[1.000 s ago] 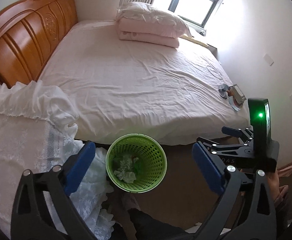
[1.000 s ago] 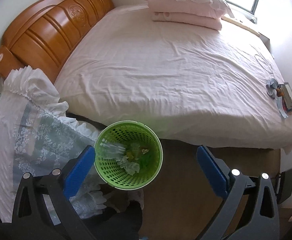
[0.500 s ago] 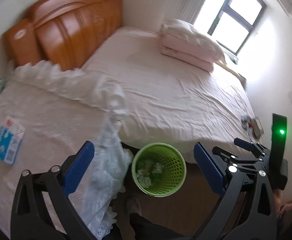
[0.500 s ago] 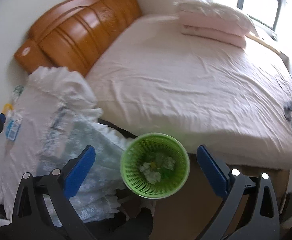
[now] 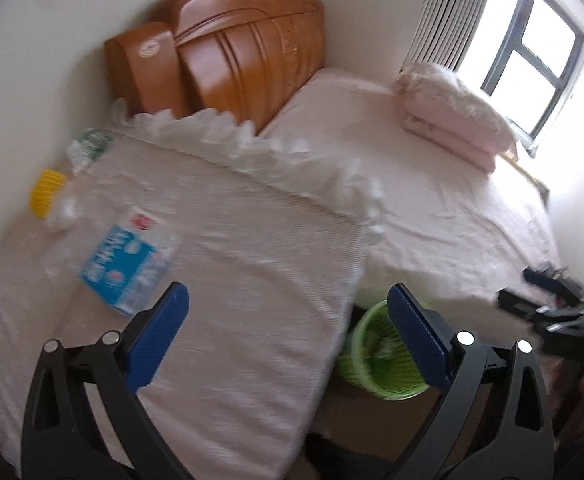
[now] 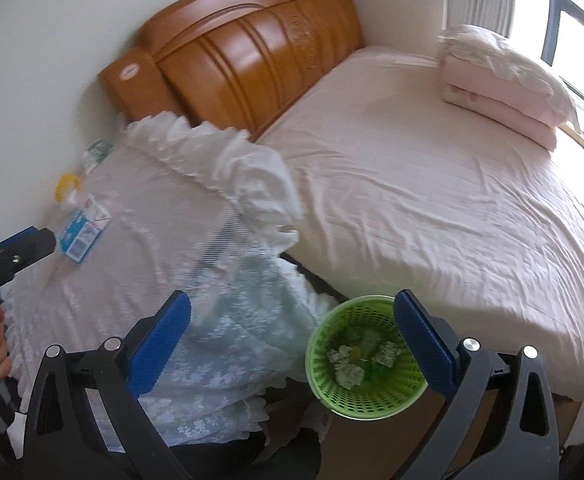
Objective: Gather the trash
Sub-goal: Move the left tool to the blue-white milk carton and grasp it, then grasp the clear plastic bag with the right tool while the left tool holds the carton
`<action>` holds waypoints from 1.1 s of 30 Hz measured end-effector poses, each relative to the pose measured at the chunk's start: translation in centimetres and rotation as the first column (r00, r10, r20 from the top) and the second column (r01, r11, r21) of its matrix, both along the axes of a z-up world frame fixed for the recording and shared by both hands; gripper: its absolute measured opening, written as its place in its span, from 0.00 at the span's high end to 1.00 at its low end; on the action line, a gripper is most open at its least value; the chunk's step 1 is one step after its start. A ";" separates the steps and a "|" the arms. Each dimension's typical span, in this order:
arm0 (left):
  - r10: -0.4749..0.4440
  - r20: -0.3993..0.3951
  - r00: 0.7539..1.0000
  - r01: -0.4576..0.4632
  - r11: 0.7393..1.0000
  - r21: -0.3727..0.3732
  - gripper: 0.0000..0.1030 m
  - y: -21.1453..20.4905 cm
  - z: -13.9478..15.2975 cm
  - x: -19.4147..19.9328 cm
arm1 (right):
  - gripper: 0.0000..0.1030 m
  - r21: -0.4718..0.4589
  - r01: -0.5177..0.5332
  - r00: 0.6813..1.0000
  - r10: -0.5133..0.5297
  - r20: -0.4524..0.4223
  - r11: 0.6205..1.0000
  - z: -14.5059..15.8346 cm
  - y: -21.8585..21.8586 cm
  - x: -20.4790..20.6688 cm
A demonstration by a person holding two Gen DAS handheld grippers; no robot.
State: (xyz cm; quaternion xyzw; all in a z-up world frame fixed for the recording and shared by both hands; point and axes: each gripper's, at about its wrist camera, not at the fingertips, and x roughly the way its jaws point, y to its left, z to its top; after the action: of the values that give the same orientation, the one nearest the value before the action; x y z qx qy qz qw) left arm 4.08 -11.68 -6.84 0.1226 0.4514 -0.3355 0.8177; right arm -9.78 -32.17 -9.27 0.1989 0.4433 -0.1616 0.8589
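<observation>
A green mesh bin point(image 6: 365, 360) with crumpled paper in it stands on the floor between a cloth-covered table and the bed; it also shows in the left wrist view point(image 5: 379, 356). A blue and white carton point(image 5: 128, 264) lies on the white lace cloth, just beyond my open, empty left gripper point(image 5: 288, 320); it also shows in the right wrist view point(image 6: 82, 236). A yellow-capped item point(image 5: 48, 192) and a green-labelled item point(image 5: 88, 148) lie by the wall. My right gripper point(image 6: 292, 328) is open and empty above the bin's left side.
The table's white lace cloth point(image 6: 164, 240) hangs down beside the bin. A pink-sheeted bed point(image 6: 431, 184) with a wooden headboard point(image 6: 248, 48) and folded pink bedding point(image 6: 503, 84) fills the right. Small items lie at the bed's far corner point(image 5: 551, 272).
Both views have swung left, from over the bin toward the table. The carton has come in front of my left gripper. Both grippers stay open.
</observation>
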 end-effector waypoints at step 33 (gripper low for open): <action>-0.119 -0.044 0.992 0.125 0.977 0.172 0.35 5.2 -9.9 14.6 | 0.02 0.053 -0.179 0.980 0.182 -0.074 0.982 -1.7 7.8 9.0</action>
State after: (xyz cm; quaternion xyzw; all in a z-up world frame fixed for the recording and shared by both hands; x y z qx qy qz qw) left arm 18.64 -6.51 -16.78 0.2157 0.4843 -0.3462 0.7740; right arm -0.74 -24.36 -10.98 0.1711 0.4966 -0.0805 0.8472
